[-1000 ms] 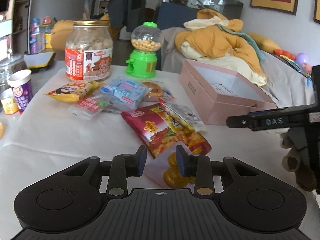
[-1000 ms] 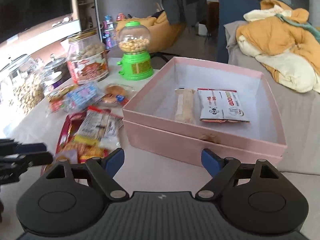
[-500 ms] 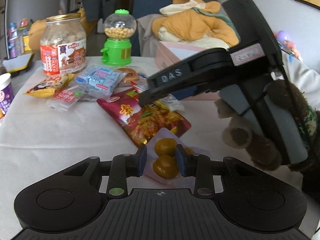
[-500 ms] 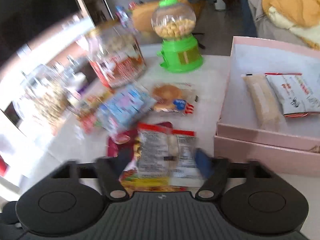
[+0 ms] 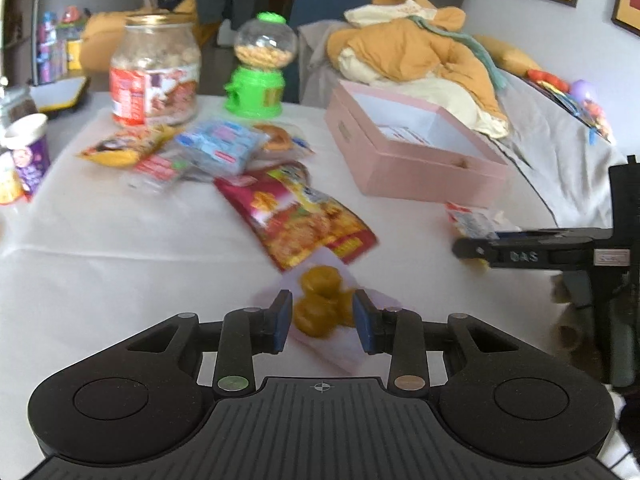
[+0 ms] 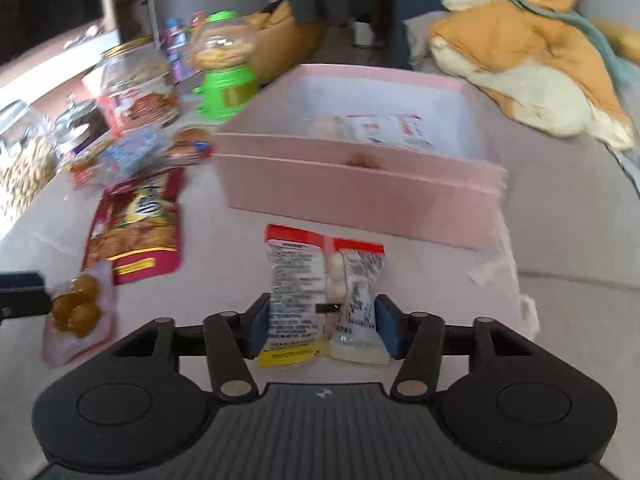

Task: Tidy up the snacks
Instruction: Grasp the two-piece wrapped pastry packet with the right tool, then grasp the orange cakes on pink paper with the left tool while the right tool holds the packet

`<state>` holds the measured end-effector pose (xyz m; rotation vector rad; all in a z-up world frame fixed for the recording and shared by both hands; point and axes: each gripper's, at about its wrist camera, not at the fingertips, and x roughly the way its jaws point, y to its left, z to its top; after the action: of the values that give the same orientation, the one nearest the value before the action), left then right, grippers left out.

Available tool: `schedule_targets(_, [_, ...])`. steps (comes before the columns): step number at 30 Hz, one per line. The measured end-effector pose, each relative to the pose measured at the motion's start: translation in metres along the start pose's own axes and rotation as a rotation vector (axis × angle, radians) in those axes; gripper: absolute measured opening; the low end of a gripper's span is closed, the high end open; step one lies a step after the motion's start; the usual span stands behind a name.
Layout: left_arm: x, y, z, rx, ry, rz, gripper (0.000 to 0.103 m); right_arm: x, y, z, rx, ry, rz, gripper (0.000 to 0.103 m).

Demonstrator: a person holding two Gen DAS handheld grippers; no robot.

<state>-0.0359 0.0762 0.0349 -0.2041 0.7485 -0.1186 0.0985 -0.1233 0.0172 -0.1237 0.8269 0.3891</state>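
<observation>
My left gripper (image 5: 323, 316) is shut on a clear packet of yellow round snacks (image 5: 320, 308), just in front of a red snack bag (image 5: 296, 224) on the white cloth. In the right wrist view that packet (image 6: 76, 312) shows at the lower left. The jaws of my right gripper (image 6: 320, 320) are closing, with a white packet with a red top (image 6: 304, 280) pressed between the pads. It hangs just in front of the open pink box (image 6: 360, 196). The box holds two packets (image 6: 384, 132). The left wrist view shows the right gripper (image 5: 472, 240) beside the box (image 5: 416, 172).
Loose snacks lie behind the red bag: a blue packet (image 5: 220, 142), a yellow packet (image 5: 120, 148) and a bun (image 5: 276, 136). At the back stand a big jar (image 5: 154, 76) and a green candy dispenser (image 5: 258, 76); a purple cup (image 5: 28, 152) stands left. Orange bedding (image 5: 420, 52) lies behind the box.
My right gripper swung left over the snack pile, closed on the white packet and carried it back in front of the pink box. The yellow-snack packet has come out from under the red bag.
</observation>
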Motion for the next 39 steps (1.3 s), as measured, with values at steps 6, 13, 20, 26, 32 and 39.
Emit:
schedule_targets(6, [0.027, -0.037, 0.002, 0.147, 0.005, 0.083, 0.042, 0.004, 0.015, -0.012, -0.044, -0.061, -0.045, 0.079])
schedule_targets(13, [0.057, -0.062, 0.008, 0.233, 0.009, 0.111, 0.047, 0.002, 0.004, -0.013, 0.000, -0.052, -0.038, 0.087])
schedule_targets(20, [0.071, -0.067, 0.017, 0.233, -0.018, 0.102, 0.047, 0.001, 0.006, -0.016, 0.003, -0.058, -0.055, 0.087])
schedule_targets(26, [0.089, -0.064, 0.021, 0.291, -0.086, 0.067, 0.050, 0.001, 0.002, -0.016, 0.034, -0.061, -0.058, 0.087])
schedule_targets(32, [0.097, -0.063, 0.031, 0.321, -0.071, 0.042, 0.049, -0.001, -0.001, -0.017, 0.059, -0.067, -0.043, 0.087])
schedule_targets(39, [0.090, -0.064, 0.030, 0.356, -0.041, 0.054, 0.034, 0.001, -0.003, -0.015, 0.061, -0.060, -0.020, 0.094])
